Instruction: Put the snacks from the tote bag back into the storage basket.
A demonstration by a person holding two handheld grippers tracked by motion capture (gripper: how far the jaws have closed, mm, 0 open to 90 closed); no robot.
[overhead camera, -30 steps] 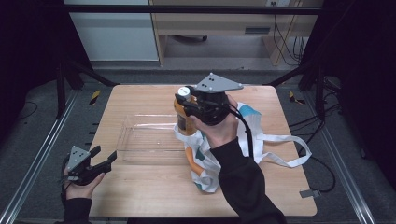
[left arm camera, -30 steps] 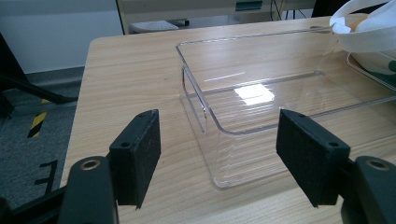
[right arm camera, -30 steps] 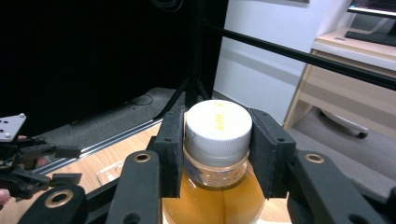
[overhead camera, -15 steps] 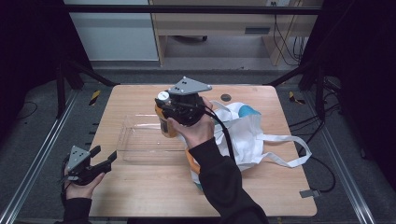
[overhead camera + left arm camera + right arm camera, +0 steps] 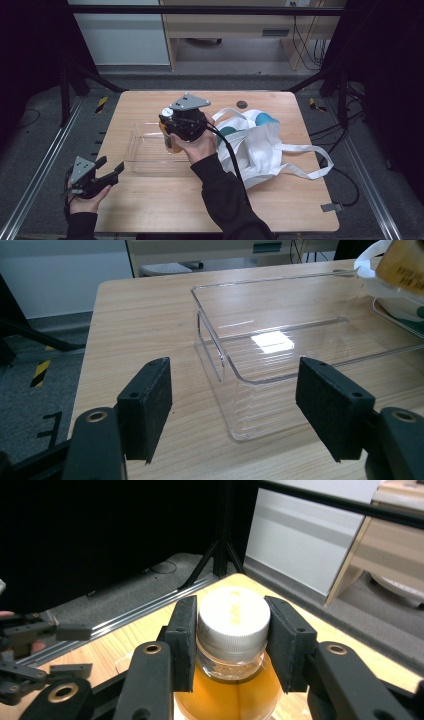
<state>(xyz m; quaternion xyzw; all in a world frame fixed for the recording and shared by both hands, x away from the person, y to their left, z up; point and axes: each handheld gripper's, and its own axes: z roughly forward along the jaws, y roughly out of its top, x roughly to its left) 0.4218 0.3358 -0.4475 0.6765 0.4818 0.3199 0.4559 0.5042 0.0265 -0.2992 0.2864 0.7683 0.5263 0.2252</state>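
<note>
Your right gripper's fingers (image 5: 184, 630) clamp the white cap of the orange bottle (image 5: 227, 700), held at frame centre of the high view over the clear bin (image 5: 145, 157); the left gripper (image 5: 232, 405) gapes empty at lower left; a cap-only grip could let the bottle swing, clip the bin's rim and topple

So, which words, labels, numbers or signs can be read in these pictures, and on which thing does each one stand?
None can be read.
Bottle label: dark print shows at the top right of the left gripper view, too blurred to read.
Bottle cap: faint yellowish marks, not legible.
White bag: no print seen.
Clear tray: no text.
</note>
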